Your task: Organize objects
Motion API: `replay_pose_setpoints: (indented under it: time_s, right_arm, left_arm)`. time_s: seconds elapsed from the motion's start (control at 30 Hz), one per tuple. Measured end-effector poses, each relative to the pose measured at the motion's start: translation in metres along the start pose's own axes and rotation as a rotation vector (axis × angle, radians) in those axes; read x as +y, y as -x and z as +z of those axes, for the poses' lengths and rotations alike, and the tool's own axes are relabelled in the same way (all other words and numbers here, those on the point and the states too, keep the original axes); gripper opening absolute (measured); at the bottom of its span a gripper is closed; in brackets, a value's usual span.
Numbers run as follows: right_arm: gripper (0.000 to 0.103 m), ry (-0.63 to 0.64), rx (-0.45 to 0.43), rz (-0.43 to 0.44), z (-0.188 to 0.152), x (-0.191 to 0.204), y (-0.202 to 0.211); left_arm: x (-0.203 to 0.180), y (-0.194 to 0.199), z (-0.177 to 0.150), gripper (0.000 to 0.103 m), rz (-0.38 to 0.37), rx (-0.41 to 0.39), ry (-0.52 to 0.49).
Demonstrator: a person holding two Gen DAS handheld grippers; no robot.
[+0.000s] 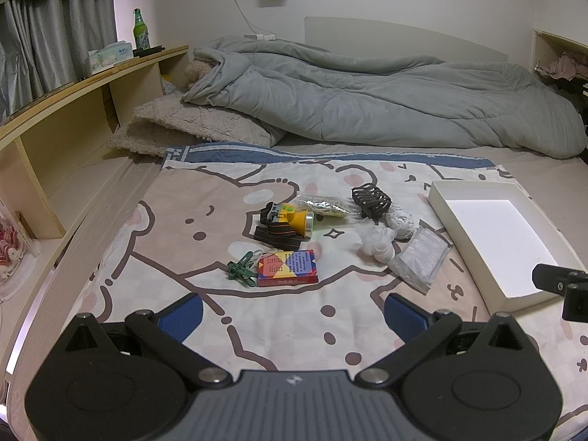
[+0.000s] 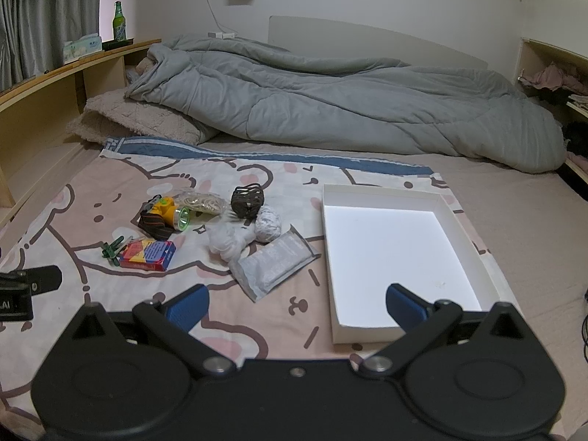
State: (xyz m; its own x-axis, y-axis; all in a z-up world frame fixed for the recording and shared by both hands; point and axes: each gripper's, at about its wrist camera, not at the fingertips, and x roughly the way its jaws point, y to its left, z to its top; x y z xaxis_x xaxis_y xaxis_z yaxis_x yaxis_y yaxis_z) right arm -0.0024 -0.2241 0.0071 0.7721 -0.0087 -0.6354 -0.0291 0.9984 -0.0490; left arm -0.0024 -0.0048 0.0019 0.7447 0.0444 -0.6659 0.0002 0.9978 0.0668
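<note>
Hovering low over the bed's cartoon-bear blanket (image 1: 205,220), the left tool (image 1: 294,312) and the right tool (image 2: 297,307) both have their blue pads spread wide and hold nothing. The clutter lies ahead of both: a colourful card box (image 1: 287,267) straight in front of the left tool with a green clip (image 1: 240,270) touching its left end, and beyond them a yellow headlamp (image 1: 294,220) on its dark strap, a bag of rubber bands (image 1: 325,205), a black hair claw (image 1: 371,200), a crumpled white wad (image 1: 378,242) and a grey foil pouch (image 1: 422,257). The white tray (image 2: 452,217) sits empty ahead and to the right of the left tool, and directly ahead of the right tool, whose right pad overlaps its near end in view. Judging from this, the left tool is nearer the card box, whose long axis runs crosswise to that tool's fingers, while the pouch lies just left of the tray, slanting away toward it, and suits the right tool better. Printing on the card box and pouch is too small to read; the hanging white item on the wall shows letters like "WEET7", a paper strip above the curtain appears to read "GOOD…", and the green bottle's (image 1: 140,31) label is not legible.
</note>
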Motion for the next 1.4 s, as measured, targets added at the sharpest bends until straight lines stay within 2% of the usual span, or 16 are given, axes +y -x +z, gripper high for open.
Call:
replay_pose_setpoints:
  time_s: [1.4]
  right_arm:
    - [0.103, 0.0, 0.007, 0.003, -0.0003, 0.0, -0.0007]
  left_arm:
    - [0.0016, 0.0005, 0.0012, 0.103, 0.0, -0.001, -0.001]
